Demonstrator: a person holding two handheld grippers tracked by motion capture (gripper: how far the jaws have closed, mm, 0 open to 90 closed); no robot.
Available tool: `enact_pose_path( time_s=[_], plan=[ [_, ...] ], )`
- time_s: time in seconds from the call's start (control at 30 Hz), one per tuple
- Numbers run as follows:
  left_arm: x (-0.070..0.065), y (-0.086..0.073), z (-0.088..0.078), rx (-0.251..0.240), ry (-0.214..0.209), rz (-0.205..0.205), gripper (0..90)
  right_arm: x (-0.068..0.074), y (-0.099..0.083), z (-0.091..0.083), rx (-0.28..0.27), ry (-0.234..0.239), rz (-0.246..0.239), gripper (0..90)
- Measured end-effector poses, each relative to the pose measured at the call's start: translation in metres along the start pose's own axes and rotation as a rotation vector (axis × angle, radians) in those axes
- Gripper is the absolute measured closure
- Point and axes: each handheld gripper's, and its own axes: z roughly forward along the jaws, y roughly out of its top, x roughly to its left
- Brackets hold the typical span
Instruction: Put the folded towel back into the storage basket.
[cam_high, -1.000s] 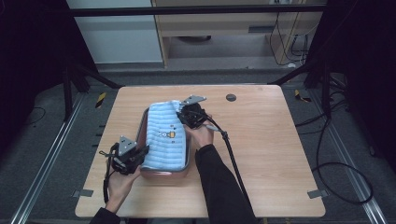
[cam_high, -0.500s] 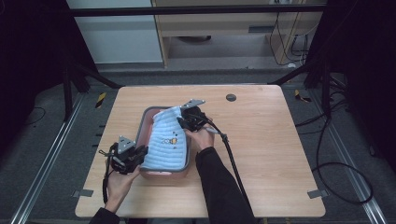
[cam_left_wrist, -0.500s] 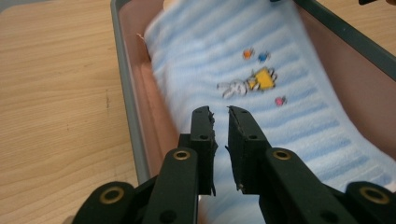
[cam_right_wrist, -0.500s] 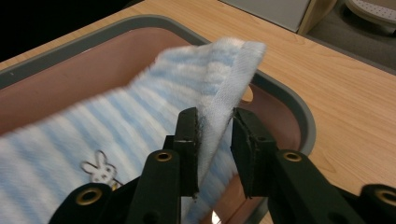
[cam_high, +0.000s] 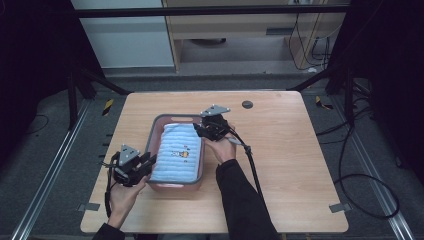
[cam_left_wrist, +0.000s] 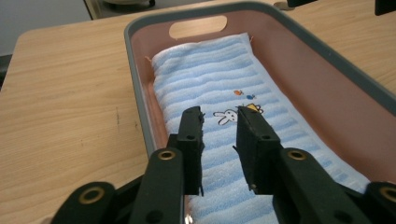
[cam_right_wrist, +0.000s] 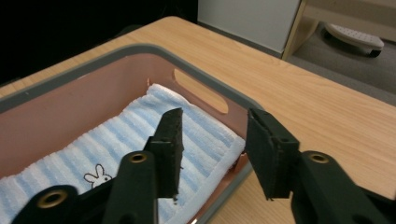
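Note:
A pink basket (cam_high: 158, 131) with a grey rim stands in the middle of the wooden table. A blue striped towel (cam_high: 177, 155) with a small rabbit print lies flat inside it. My left gripper (cam_high: 145, 164) is at the basket's near left corner. In the left gripper view it (cam_left_wrist: 219, 115) is open just above the towel (cam_left_wrist: 205, 79), with nothing between the jaws. My right gripper (cam_high: 202, 131) is at the basket's far right rim. It (cam_right_wrist: 217, 119) is open over the rim (cam_right_wrist: 205, 84) and the towel's end (cam_right_wrist: 201, 135), holding nothing.
A small black round disc (cam_high: 247, 104) lies on the table behind the right gripper. Bare tabletop (cam_high: 300, 165) extends to the right of the basket. Beyond the far edge stand a pale cabinet (cam_high: 125, 40) and a low shelf, with cables on the floor.
The towel lay bulging over the basket's top with the right gripper at its far end. It now lies flat inside, and the right gripper is open at the rim. The left gripper barely moved.

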Motion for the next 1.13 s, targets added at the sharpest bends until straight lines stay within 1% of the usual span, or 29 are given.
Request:
enact_pose_path(
  time_s=[0.1,0.13,0.17,0.27,0.47,0.6,0.8,0.97,1.13],
  plan=[
    [0.003,0.001,-0.003,-0.014,-0.007,-0.003,63.0,-0.003,-0.001,-0.012,-0.020,-0.013,0.001,45.6],
    [0.005,0.002,-0.004,-0.018,-0.010,-0.002,59.5,-0.005,-0.003,-0.020,-0.033,-0.021,0.000,40.4],
    [0.006,0.002,-0.005,-0.021,-0.009,-0.001,59.5,-0.005,-0.003,-0.020,-0.033,-0.021,0.000,40.4],
    [0.008,0.001,-0.006,-0.026,-0.009,0.002,54.2,-0.010,-0.007,-0.033,-0.041,-0.033,0.005,34.3],
    [0.014,0.001,-0.006,-0.050,-0.011,0.011,45.3,-0.024,-0.023,-0.060,-0.041,-0.061,0.024,27.2],
    [0.017,0.001,-0.006,-0.058,-0.019,0.019,41.1,-0.035,-0.037,-0.081,-0.049,-0.075,0.037,25.3],
    [0.022,-0.001,-0.006,-0.057,-0.015,0.025,38.1,-0.048,-0.055,-0.110,-0.050,-0.102,0.046,23.6],
    [0.026,-0.002,-0.007,-0.060,-0.010,0.041,36.4,-0.060,-0.073,-0.130,-0.048,-0.124,0.057,23.2],
    [0.032,-0.004,-0.009,-0.064,0.000,0.040,35.4,-0.072,-0.096,-0.149,-0.036,-0.146,0.082,23.2]
  ],
)
